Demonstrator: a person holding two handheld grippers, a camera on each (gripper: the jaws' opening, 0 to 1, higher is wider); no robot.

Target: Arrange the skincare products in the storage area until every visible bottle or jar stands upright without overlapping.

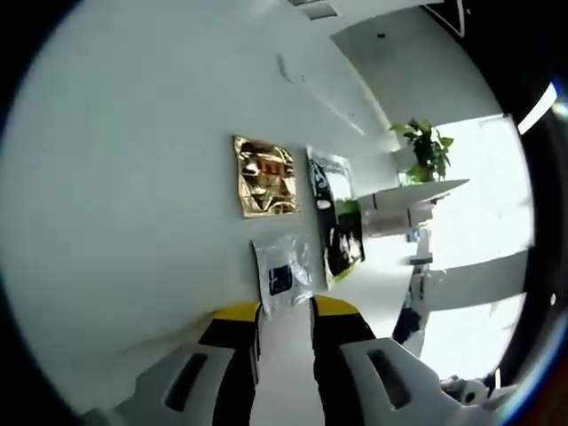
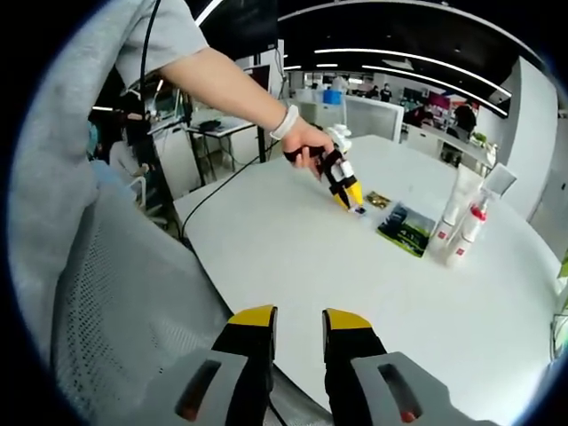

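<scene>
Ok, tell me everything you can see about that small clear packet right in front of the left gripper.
The clear packet is a small, crinkly, see-through plastic sachet with a dark blue square label at its middle. It lies flat on the white table, just ahead of the left gripper, whose yellow-tipped jaws stand apart and short of it. A gold foil packet lies beyond, apart from it.

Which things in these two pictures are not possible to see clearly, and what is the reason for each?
- Print on the gold sachet, dark sachet and clear packet, left gripper view: too small.
- The clear packet's near end: hidden between the left gripper tips.
- Labels on the white tubes, right gripper view: too small, so product type is unknown.
- Whether the left gripper grips the packet, right gripper view: too far away.
- Table near edge: behind the right gripper.
</scene>
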